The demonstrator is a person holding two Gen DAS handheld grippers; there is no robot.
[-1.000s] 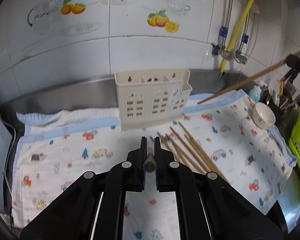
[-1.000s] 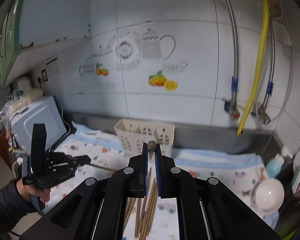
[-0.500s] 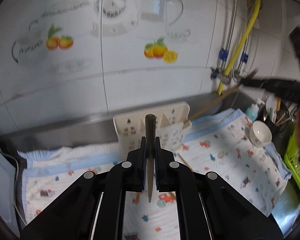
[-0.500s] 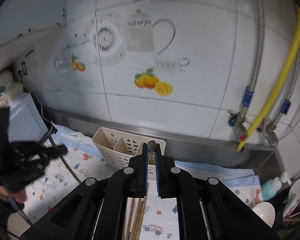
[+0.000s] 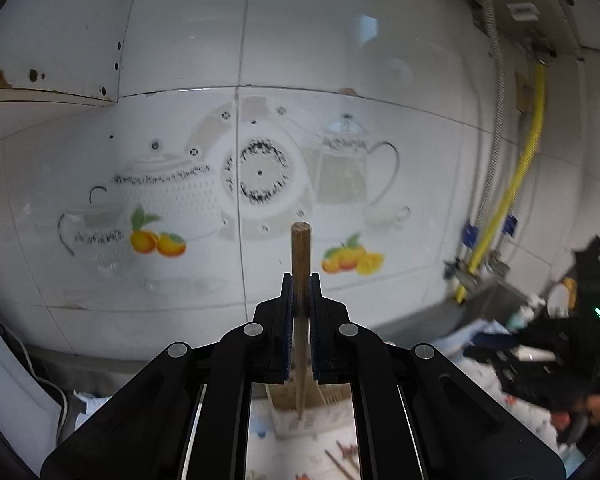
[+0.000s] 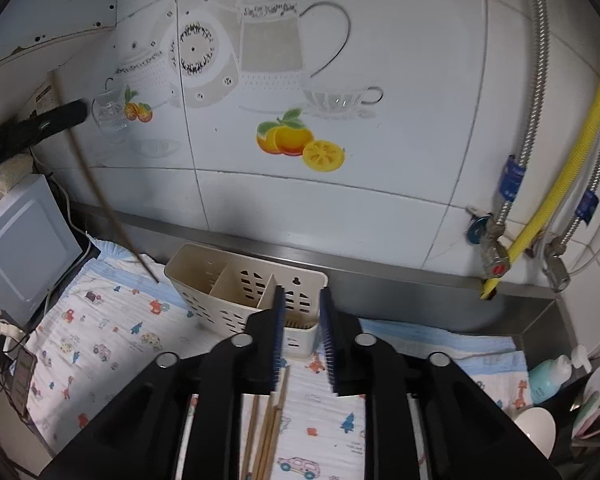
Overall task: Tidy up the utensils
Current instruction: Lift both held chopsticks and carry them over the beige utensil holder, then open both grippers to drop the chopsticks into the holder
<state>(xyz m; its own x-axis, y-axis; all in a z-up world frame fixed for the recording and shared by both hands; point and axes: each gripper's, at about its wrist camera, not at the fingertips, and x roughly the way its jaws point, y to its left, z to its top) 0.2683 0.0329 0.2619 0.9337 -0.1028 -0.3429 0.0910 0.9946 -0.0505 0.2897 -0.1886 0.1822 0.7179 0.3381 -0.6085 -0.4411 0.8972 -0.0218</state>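
Above the counter [image 6: 380, 276]: 1 chopstick [image 5: 301, 280] gripped, upright, in left tongs [image 5: 300, 292].
Right tongs [image 6: 302, 312] opening, nothing between pads, tilted down over 1 cream slotted plastic holder [image 6: 236, 292] w/ 3 compartments; approx 4 wooden sticks [image 6: 266, 432] loose on printed cloth [image 6: 100, 340], just in front of holder.

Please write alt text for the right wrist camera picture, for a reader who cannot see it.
The right gripper, its jaws opening with nothing between them, points at a cream utensil holder standing on a patterned cloth before a tiled wall. Loose chopsticks lie on the cloth below the gripper. At far left, the left gripper holds one chopstick.
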